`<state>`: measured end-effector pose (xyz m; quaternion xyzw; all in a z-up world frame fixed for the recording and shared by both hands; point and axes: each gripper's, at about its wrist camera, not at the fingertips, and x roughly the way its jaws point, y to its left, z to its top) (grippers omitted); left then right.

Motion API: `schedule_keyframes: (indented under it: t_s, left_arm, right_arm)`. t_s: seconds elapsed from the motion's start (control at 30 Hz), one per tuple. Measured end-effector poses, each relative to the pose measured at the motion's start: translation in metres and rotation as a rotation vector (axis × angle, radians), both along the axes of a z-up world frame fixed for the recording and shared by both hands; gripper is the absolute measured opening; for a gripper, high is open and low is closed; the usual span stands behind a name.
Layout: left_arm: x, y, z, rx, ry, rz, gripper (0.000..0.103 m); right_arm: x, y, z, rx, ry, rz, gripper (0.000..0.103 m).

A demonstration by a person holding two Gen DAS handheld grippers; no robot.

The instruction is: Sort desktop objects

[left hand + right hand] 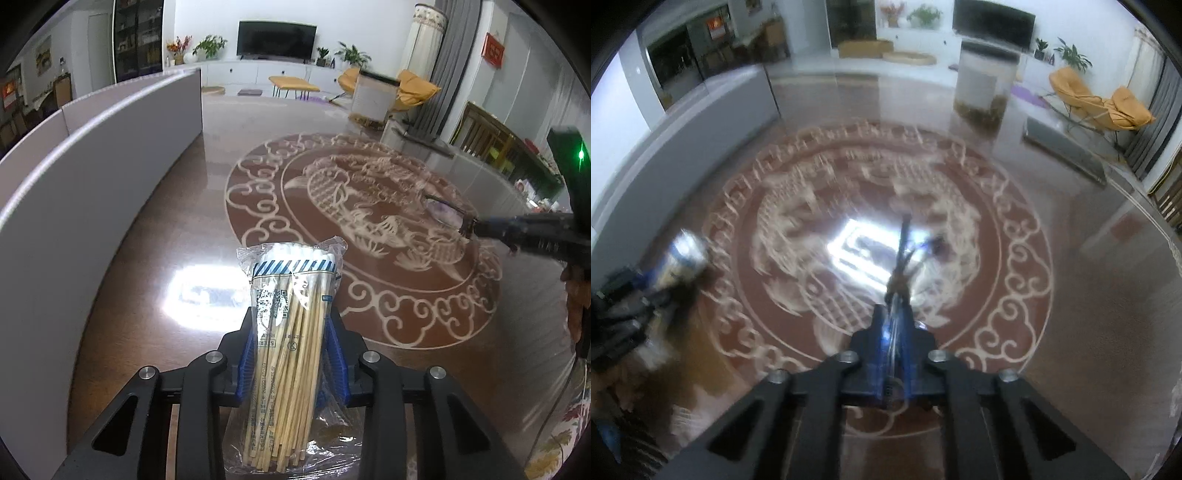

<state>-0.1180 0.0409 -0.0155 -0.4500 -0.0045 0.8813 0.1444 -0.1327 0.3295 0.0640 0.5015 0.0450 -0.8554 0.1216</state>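
Nearest, the left gripper (291,332) clamps the cotton swab pack (290,332) mid-length, so its sticks stay bundled clear of the surface (147,258). Farther out, the right gripper (899,314) pinches what looks like eyeglasses (445,212) by one end, lenses hanging free. The translucent bin (373,98) waits beyond.

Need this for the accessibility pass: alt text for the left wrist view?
The left claw grips a clear bag of cotton swabs above a glossy brown table with a pale fish medallion. At right, the right claw holds eyeglasses by one end.
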Motion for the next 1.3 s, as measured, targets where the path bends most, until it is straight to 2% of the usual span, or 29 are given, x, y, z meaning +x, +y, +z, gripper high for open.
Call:
schedule_keyframes:
  t_s: [0.1, 0.33, 0.43, 0.53, 0.6, 0.67, 0.7, 0.73, 0.9, 1.03, 1.1, 1.2, 1.3]
  left_arm:
    - [0.009, -0.003, 0.015, 0.006, 0.043, -0.005, 0.035]
    - [0.028, -0.011, 0.032, 0.04, 0.07, -0.004, 0.035]
    - [0.036, -0.013, 0.038, 0.037, 0.087, -0.01, 0.035]
    - [0.037, -0.014, 0.037, 0.036, 0.08, -0.011, 0.035]
    - [0.036, -0.014, 0.036, 0.039, 0.074, -0.009, 0.035]
    - [0.035, -0.015, 0.033, 0.042, 0.069, -0.006, 0.035]
    - [0.034, -0.015, 0.032, 0.043, 0.067, -0.005, 0.035]
    - [0.033, -0.015, 0.032, 0.044, 0.065, -0.004, 0.035]
    - [0.033, -0.017, 0.029, 0.043, 0.06, -0.002, 0.035]
    - [0.032, -0.018, 0.029, 0.041, 0.057, -0.001, 0.035]
    - [0.031, -0.02, 0.029, 0.045, 0.053, 0.0, 0.035]
    - [0.029, -0.019, 0.027, 0.054, 0.045, -0.001, 0.035]
    - [0.028, -0.014, 0.025, 0.048, 0.042, -0.01, 0.035]
  right_arm:
    - [0.004, -0.004, 0.012, -0.001, 0.017, 0.022, 0.007]
    - [0.009, -0.018, 0.026, -0.02, 0.035, 0.077, 0.007]
    - [0.01, -0.023, 0.025, -0.017, 0.036, 0.092, 0.007]
    - [0.012, -0.027, 0.005, 0.016, -0.012, 0.114, 0.007]
    - [0.017, -0.03, -0.008, 0.049, -0.033, 0.13, 0.011]
    - [0.017, -0.032, -0.018, 0.058, -0.06, 0.137, 0.032]
    - [0.016, -0.032, -0.022, 0.064, -0.072, 0.136, 0.051]
    - [0.012, -0.036, -0.028, 0.08, -0.081, 0.141, 0.062]
    - [0.001, -0.041, -0.039, 0.158, -0.094, 0.139, 0.063]
    - [0.004, -0.034, -0.034, 0.107, -0.096, 0.124, 0.064]
    - [0.011, -0.028, -0.021, 0.082, -0.071, 0.129, 0.064]
    - [0.006, -0.02, -0.013, 0.127, -0.016, 0.118, 0.065]
    - [-0.005, -0.013, -0.018, 0.13, -0.021, 0.093, 0.069]
